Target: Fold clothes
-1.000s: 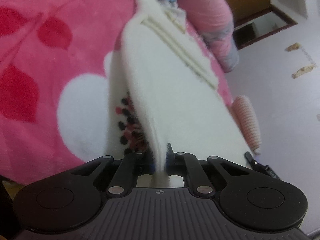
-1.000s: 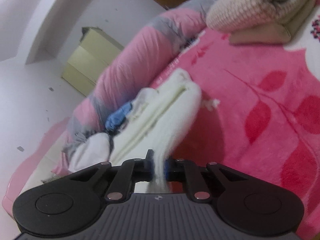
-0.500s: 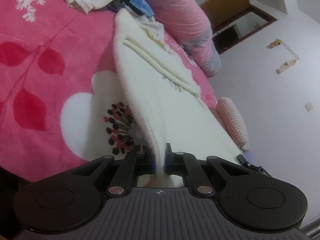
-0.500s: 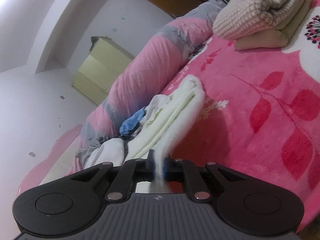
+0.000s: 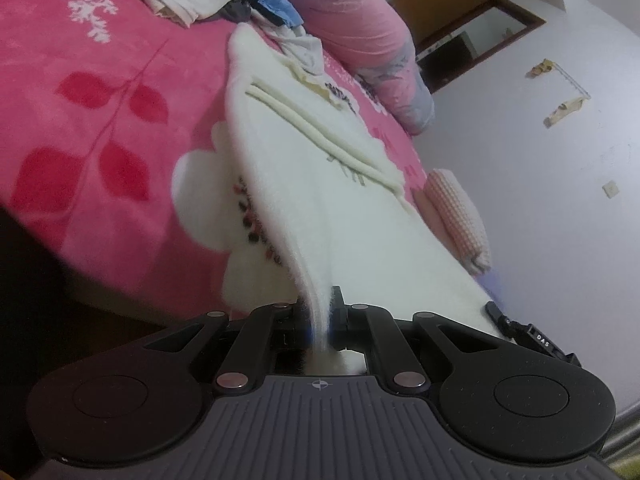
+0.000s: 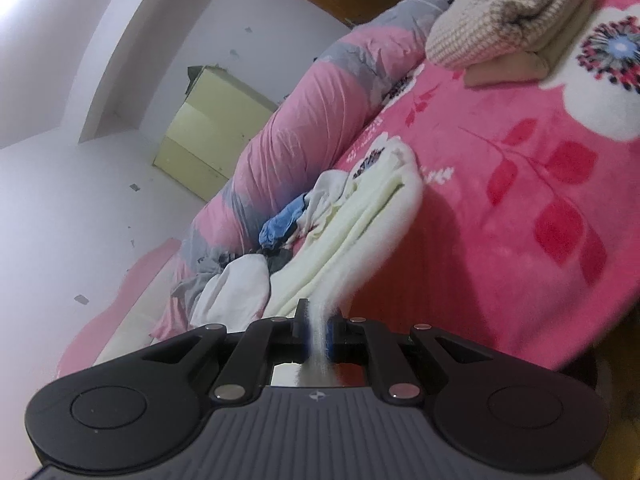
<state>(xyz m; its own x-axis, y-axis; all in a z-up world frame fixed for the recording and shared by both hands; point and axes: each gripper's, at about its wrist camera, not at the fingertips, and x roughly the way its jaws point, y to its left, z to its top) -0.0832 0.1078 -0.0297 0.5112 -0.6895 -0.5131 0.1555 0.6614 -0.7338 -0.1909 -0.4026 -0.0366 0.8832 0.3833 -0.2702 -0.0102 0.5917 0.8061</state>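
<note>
Over the pink blanket [image 5: 100, 128], both grippers are pinching the white garment [image 5: 320, 184]: left gripper [image 5: 320, 316] clamping one edge, right gripper [image 6: 318, 322] clamping another, the cloth stretching from them down onto the bed.

Left gripper [image 5: 320, 312], jaws clamped on fluffy white fleece garment [image 5: 320, 168], stretched taut above pink floral bed blanket [image 5: 100, 120].
</note>
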